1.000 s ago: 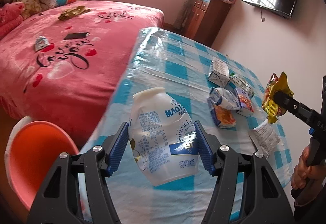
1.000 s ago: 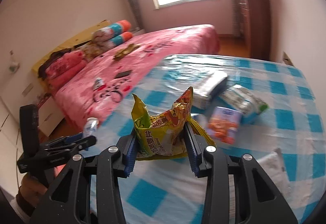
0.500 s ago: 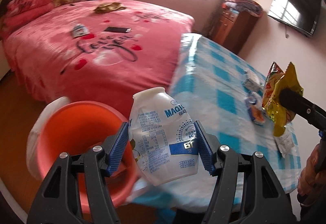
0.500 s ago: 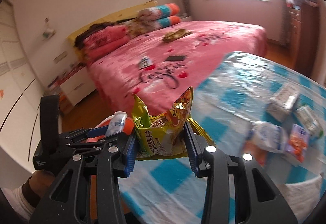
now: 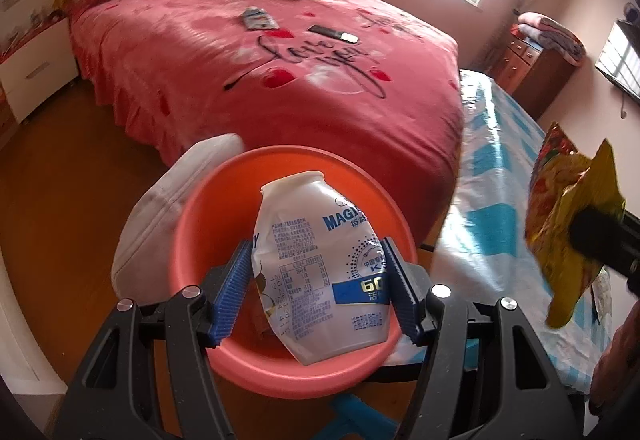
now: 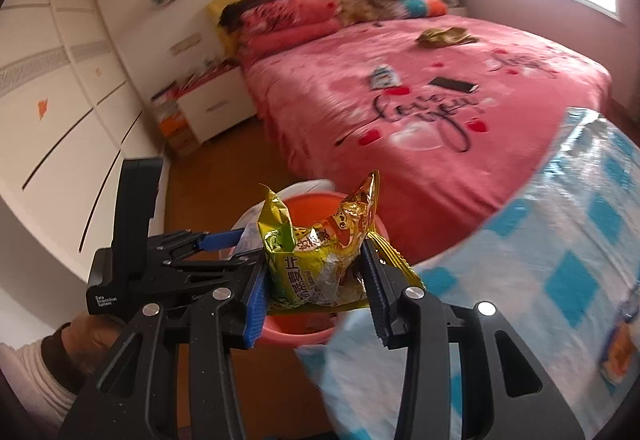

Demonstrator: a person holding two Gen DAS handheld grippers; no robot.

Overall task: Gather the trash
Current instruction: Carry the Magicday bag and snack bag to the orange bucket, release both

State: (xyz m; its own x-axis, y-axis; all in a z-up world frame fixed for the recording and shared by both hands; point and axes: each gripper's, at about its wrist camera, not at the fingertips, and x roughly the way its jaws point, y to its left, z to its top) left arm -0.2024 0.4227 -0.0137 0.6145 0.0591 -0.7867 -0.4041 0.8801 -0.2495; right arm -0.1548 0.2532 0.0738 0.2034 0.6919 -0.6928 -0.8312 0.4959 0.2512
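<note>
Both grippers swung from table toward floor bin. Left gripper (image 5: 316,280) clamped on white bottle (image 5: 320,264), now over orange bin (image 5: 200,224). Right gripper (image 6: 316,280) clamped on yellow snack bag (image 6: 320,264), short of bin (image 6: 308,205). Advice: centre each over the bin's opening before releasing. Pink bed (image 5: 280,79) beyond.

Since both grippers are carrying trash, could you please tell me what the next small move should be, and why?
Probably open the left gripper: its fingers clamp the white bottle directly above the orange bin, so it should drop in. The right gripper, holding the yellow wrapper, looks nearer the bin's edge.
</note>
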